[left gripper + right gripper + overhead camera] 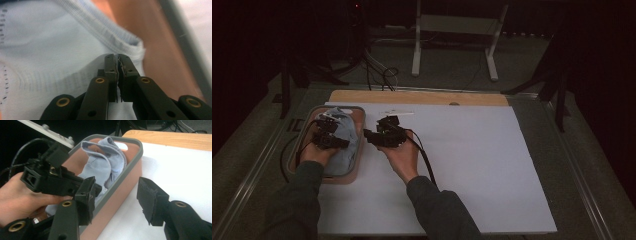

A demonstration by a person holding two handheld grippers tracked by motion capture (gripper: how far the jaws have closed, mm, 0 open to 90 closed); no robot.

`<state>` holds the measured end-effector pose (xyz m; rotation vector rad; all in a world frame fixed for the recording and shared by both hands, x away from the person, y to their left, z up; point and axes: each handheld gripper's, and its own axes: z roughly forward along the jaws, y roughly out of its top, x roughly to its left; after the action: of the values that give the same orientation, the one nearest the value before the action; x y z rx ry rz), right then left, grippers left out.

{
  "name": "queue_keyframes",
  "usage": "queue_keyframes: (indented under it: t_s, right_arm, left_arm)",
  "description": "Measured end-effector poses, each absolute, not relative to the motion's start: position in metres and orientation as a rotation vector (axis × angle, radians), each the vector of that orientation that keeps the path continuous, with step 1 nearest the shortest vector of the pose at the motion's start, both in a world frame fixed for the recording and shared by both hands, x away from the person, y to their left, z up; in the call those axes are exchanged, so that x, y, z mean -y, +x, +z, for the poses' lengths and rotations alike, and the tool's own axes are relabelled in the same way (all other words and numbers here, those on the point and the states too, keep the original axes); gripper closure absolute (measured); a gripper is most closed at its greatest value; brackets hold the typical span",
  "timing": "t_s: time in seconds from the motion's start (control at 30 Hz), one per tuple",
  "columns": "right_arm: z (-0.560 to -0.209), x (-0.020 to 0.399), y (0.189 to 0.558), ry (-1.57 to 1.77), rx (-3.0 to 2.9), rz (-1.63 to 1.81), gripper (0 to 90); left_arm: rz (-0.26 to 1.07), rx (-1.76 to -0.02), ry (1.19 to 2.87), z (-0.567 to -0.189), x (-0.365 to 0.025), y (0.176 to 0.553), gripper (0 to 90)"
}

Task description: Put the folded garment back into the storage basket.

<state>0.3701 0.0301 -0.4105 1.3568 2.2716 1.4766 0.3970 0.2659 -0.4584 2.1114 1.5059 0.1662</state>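
- Pale blue cloth (340, 137): lies bunched inside the brown tray (357, 172) at the table's left edge, long axis running away from the person
- Left gripper (118, 65): down in the tray, jaws together, pinching a fold of the cloth
- Right gripper (116, 200): jaws apart, nothing between them, just outside the tray's right wall on the white sheet (472, 150)
- Cloth lies to the right gripper's left, over the rim; the left hand (314, 152) is nearer
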Motion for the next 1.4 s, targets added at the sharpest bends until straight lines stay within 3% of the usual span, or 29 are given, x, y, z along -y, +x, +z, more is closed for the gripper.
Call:
queue_keyframes:
  t_s: [0.2,0.47,0.57,0.6,0.77,1.03,1.4]
  right_arm:
    - [-0.409,-0.026,0.369,1.309,-2.271,1.491,45.2]
    - [-0.407,-0.021,0.368,1.295,-2.282,1.512,38.9]
    - [-0.407,-0.019,0.368,1.282,-2.283,1.547,36.2]
    - [-0.408,-0.016,0.367,1.259,-2.276,1.557,34.7]
    - [-0.410,-0.010,0.366,1.263,-2.275,1.573,29.7]
    - [-0.413,0.002,0.365,1.255,-2.254,1.619,19.0]
    - [-0.419,0.022,0.361,1.240,-2.234,1.615,15.6]
  left_arm:
    - [0.228,-1.456,1.993,-0.440,-0.272,0.384,78.3]
    - [0.308,-1.393,1.881,-0.421,-0.275,0.369,51.3]
    - [0.326,-1.378,1.860,-0.416,-0.273,0.361,46.6]
    - [0.344,-1.377,1.861,-0.415,-0.272,0.359,34.7]
    - [0.385,-1.364,1.816,-0.412,-0.266,0.350,16.1]
    - [0.394,-1.323,1.779,-0.411,-0.258,0.336,0.8]
    - [0.496,-1.284,1.754,-0.414,-0.248,0.311,0.6]
